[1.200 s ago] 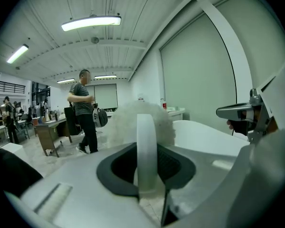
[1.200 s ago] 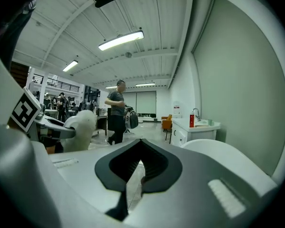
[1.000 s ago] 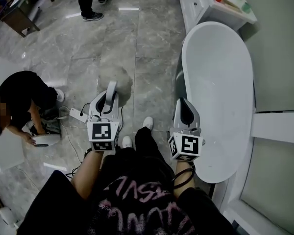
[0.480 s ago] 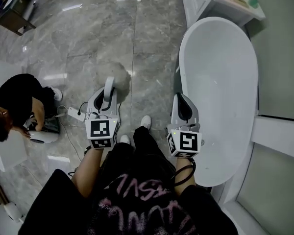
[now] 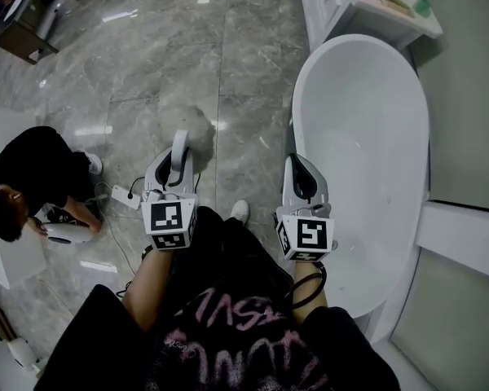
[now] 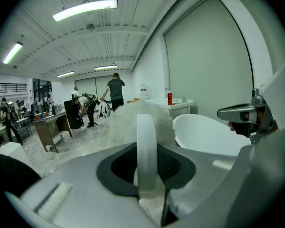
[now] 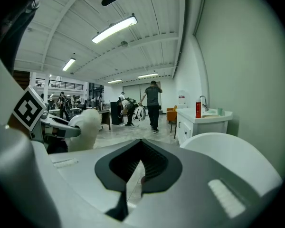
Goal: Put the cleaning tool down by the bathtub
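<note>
One broad stretch of grey marble floor (image 5: 147,63) is seen beneath the standing person (image 5: 228,332), and the white oval bathtub (image 5: 367,129) is set along its right side. The cleaning tool (image 5: 180,147), a white handle ending in a pale fluffy head (image 5: 193,124), is held off the floor over the tiles to the left of the tub; it is near the tub's rim but apart from it, and it is not yet put down. The carrying step is judged to be in hand, with the set-down itself to come; for that, the tool would have to be lowered until head and handle rest on the floor close beside the tub, and only then let go.

The left gripper (image 5: 177,174) is held out in front of the torso and pointed forward, away from the body; the right gripper (image 5: 298,173) is carried side by side with it, over the tub's near left edge. In the left gripper view the fingers (image 6: 76,189) are clamped on the tool's handle (image 6: 146,148), which stands upright between them with the fluff beyond it; in the right gripper view the fingers (image 7: 218,184) are closed together, and nothing is held between them.
</note>
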A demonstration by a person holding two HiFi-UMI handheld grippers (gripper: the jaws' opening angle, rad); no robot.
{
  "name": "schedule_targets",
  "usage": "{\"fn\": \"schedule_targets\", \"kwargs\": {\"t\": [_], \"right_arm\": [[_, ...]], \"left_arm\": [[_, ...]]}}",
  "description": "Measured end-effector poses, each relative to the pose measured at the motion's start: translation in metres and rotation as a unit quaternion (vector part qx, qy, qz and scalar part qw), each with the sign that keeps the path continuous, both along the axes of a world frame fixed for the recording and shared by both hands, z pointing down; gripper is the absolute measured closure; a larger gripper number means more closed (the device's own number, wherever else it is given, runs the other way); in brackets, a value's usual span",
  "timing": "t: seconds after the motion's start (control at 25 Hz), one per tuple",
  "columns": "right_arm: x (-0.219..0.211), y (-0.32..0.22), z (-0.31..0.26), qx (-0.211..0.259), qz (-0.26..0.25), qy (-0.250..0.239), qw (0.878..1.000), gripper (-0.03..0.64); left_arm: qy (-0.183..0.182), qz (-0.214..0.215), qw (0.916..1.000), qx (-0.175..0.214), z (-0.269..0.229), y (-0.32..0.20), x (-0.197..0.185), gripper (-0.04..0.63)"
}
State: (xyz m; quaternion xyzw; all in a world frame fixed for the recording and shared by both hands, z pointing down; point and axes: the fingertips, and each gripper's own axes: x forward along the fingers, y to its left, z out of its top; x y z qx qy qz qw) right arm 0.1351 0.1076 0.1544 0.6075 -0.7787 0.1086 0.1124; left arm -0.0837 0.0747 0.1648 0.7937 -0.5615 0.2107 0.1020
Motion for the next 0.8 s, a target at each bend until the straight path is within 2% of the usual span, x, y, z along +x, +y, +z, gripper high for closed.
{"fn": "schedule_targets", "kwargs": {"t": [0.52,0.8], "right_arm": [[0.002,-0.019,-0.003,0.006,-0.005,0.001,1.0,0.604],[-0.001,-0.038,0.004,0.001,-0.001,-0.002,1.0,0.606]], "left_arm": [[0.001,-0.001,1.0,-0.001,0.002,-0.025,0.006,0.506],[0.005,0.013,0.9999,-0.006,0.012,-0.045,0.014,0.506]]}}
